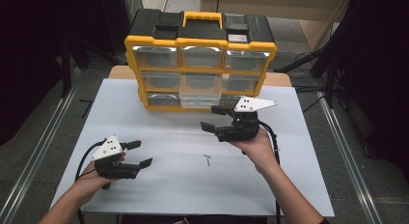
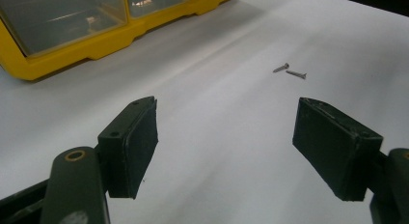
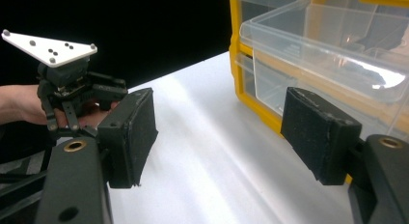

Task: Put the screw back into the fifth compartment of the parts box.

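While both jaws gape empty, my right gripper [image 1: 215,118] hovers by the organizer [image 1: 200,60], near its one pulled-out drawer [image 1: 200,91]. My left gripper [image 1: 140,153] rests wide apart; two screws [image 1: 208,159] lie on the counter [image 1: 159,180] between them.

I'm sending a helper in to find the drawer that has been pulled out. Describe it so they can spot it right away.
Start at the yellow and black organizer cabinet standing at the far edge of the white table. Its front holds three rows of three clear plastic drawers. The pulled-out drawer is the middle one of the middle row, and it alone juts forward past the yellow frame while its neighbours sit flush.
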Tool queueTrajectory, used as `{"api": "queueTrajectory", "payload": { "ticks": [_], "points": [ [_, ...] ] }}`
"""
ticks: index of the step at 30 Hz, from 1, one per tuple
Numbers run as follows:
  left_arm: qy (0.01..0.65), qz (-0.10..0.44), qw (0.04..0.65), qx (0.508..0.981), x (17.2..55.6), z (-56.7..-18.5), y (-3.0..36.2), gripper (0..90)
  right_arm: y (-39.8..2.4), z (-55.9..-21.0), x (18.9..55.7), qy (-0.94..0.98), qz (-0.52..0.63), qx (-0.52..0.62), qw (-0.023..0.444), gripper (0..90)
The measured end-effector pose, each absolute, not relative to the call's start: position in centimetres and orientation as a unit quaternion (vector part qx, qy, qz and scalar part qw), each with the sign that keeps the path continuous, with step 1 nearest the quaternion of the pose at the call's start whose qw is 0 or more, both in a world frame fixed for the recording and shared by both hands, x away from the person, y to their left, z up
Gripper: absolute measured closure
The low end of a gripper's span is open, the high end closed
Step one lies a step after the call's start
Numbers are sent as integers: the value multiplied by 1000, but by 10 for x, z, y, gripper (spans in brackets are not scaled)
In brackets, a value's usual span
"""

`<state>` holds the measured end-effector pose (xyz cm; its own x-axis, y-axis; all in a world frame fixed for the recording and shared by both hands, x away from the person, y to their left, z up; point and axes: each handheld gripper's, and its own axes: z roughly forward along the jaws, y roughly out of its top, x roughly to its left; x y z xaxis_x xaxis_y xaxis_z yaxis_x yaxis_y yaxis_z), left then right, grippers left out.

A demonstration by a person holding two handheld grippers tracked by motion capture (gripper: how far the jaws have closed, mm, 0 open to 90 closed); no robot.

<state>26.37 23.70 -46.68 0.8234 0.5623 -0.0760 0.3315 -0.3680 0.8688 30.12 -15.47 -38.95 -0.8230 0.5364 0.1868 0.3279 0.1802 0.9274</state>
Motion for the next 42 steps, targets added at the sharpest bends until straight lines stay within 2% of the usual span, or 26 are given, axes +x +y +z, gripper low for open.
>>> {"api": "queueTrajectory", "payload": {
  "ticks": [42],
  "points": [
    [272,121,492,818,263,-466,237,241,-156,-433,276,781,550,286,81,286]
  ]
}}
